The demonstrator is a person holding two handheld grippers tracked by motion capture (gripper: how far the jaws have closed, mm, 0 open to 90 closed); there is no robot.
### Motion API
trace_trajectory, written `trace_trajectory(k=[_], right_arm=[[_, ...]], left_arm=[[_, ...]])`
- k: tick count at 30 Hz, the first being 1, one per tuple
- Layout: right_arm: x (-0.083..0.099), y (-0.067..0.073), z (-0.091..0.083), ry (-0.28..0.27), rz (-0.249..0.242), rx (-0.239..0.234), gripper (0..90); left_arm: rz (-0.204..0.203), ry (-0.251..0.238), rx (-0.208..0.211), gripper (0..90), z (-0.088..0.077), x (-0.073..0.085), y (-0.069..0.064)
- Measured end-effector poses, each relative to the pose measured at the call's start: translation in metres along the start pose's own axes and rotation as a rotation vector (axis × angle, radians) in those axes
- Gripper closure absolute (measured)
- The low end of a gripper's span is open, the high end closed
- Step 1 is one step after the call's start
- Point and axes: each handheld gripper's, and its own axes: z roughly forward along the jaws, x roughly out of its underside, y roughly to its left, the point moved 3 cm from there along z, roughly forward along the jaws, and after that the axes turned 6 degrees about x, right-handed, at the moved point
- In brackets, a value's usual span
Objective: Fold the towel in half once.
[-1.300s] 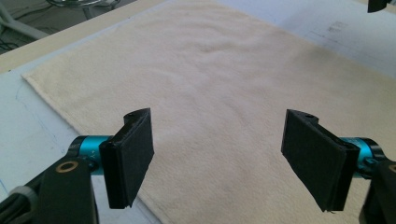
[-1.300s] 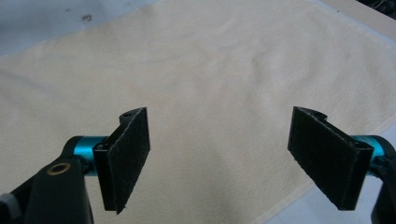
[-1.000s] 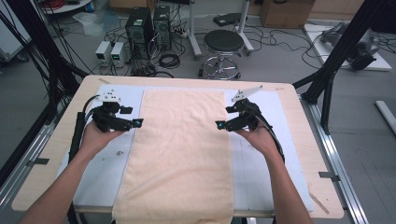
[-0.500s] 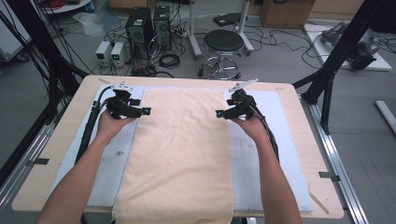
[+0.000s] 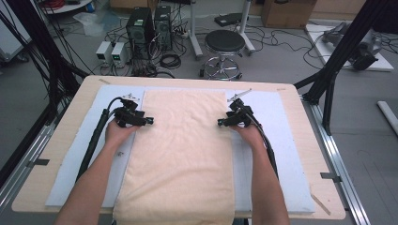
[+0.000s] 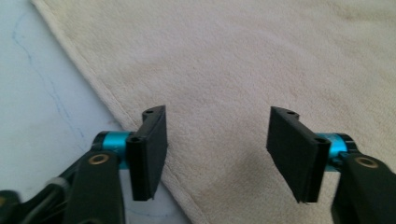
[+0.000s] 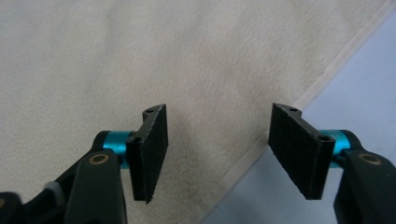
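A cream towel (image 5: 183, 140) lies flat down the middle of a pale mat (image 5: 281, 122) on the wooden table. My left gripper (image 5: 149, 121) is low over the towel's left hem, pointing inward. In the left gripper view its jaws (image 6: 217, 140) stand apart with the hem (image 6: 116, 109) and towel (image 6: 243, 60) under the gap, and the pads press nothing. My right gripper (image 5: 220, 123) mirrors it at the right hem. Its jaws (image 7: 217, 140) straddle the towel's edge (image 7: 289, 121), with towel (image 7: 140, 56) on one side and mat (image 7: 355, 93) on the other. Both pairs of jaws have just been closing.
The mat leaves strips of bare wood (image 5: 300, 108) along the table's edges. Black cables trail from both grippers along the forearms. Beyond the table's far edge stand a stool (image 5: 224, 44) and computer boxes (image 5: 149, 26). Black frame posts (image 5: 342, 51) rise at both sides.
Both hands have come down onto the towel's side hems and shifted slightly inward. Both grippers' jaws look narrower than before.
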Motion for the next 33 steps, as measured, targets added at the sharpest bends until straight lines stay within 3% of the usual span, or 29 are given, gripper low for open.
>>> trace_trajectory(k=[2,6,8,11,12,15,16,19,21,25,27,30,33], right_arm=[[0.000,0.000,-0.001,0.005,0.002,0.036,46.9],[0.000,0.004,-0.002,0.014,-0.014,0.056,64.0],[0.000,0.006,-0.003,0.022,0.000,0.045,73.8],[-0.001,0.009,-0.003,0.030,0.005,0.014,83.3],[-0.002,0.010,-0.004,0.035,0.003,-0.003,84.0],[-0.004,0.010,-0.009,0.018,-0.012,-0.030,85.1],[-0.005,0.010,-0.013,-0.001,0.004,-0.044,85.1],[-0.010,0.010,-0.026,-0.033,-0.013,-0.064,85.2],[-0.015,0.013,-0.037,-0.051,-0.037,-0.069,85.2],[-0.028,0.019,-0.069,-0.139,-0.063,-0.115,85.0],[-0.032,0.029,-0.089,-0.188,-0.099,-0.142,85.0],[-0.027,0.048,-0.119,-0.215,-0.172,-0.166,84.8],[-0.006,0.077,-0.150,-0.246,-0.242,-0.194,84.6]], left_arm=[[0.013,0.008,-0.030,44.5,0.001,-0.001,-0.002],[0.054,0.030,-0.098,53.9,0.002,-0.001,-0.008],[0.039,0.004,-0.094,67.9,0.002,0.001,-0.011],[-0.058,-0.018,-0.045,82.2,-0.001,0.003,-0.007],[-0.072,-0.017,-0.030,83.8,-0.002,0.003,-0.006],[-0.066,-0.008,-0.011,85.4,-0.006,0.002,-0.005],[-0.067,-0.018,-0.002,85.5,-0.009,0.001,-0.005],[-0.062,-0.070,0.017,85.7,-0.022,-0.006,-0.008],[-0.047,-0.115,0.034,85.7,-0.036,-0.012,-0.010],[-0.018,-0.180,0.062,85.7,-0.072,-0.019,-0.016],[0.029,-0.189,0.069,85.7,-0.089,-0.018,-0.025],[0.085,-0.225,0.091,85.5,-0.117,-0.008,-0.047],[0.168,-0.224,0.129,85.2,-0.137,0.020,-0.077]])
